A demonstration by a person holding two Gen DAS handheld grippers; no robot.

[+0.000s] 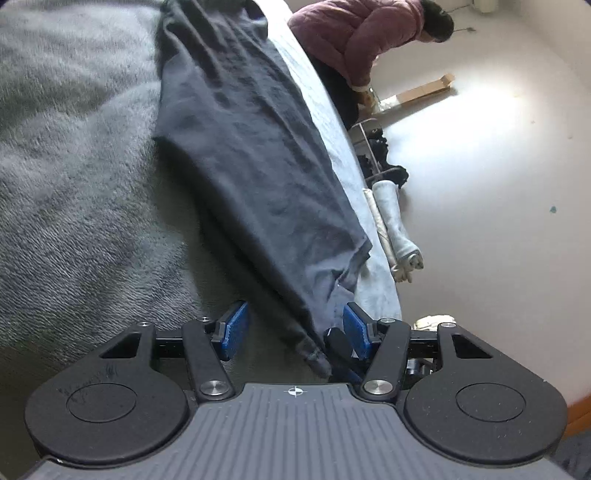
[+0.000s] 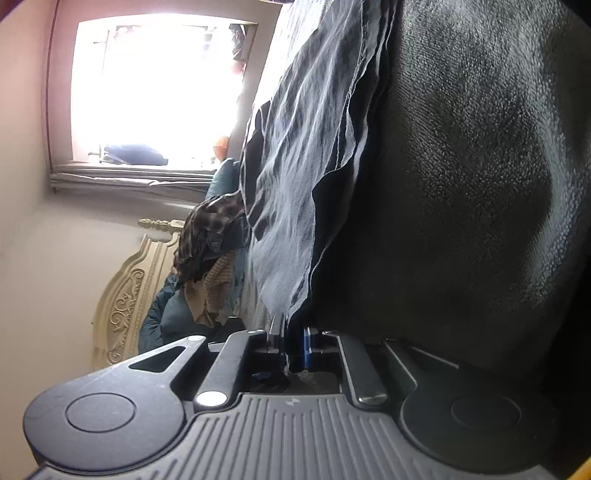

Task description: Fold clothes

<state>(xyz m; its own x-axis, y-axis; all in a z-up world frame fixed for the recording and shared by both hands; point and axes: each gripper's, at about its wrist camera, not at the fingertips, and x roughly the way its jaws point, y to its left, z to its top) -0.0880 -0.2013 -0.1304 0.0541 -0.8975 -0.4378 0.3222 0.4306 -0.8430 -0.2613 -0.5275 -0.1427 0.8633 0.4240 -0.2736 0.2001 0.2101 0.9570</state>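
A dark grey-blue garment (image 1: 251,166) lies stretched along a grey fleece blanket (image 1: 74,184) on a bed. In the left wrist view my left gripper (image 1: 295,330) is open. Its blue pads (image 1: 234,330) stand well apart, and the garment's near corner runs between them, closer to the right pad and not pinched. The right wrist view is rolled onto its side. There my right gripper (image 2: 293,343) is shut on the hem of the same garment (image 2: 303,166), which fans out ahead of the jaws over the dark blanket (image 2: 461,184).
A person in a pink jacket (image 1: 362,33) bends over on the floor beyond the bed's edge. Rolled pale cloth (image 1: 395,229) and a cardboard strip (image 1: 424,88) lie on the floor. A bright window (image 2: 155,92), a carved cream headboard (image 2: 125,295) and a clothes pile (image 2: 210,229) show.
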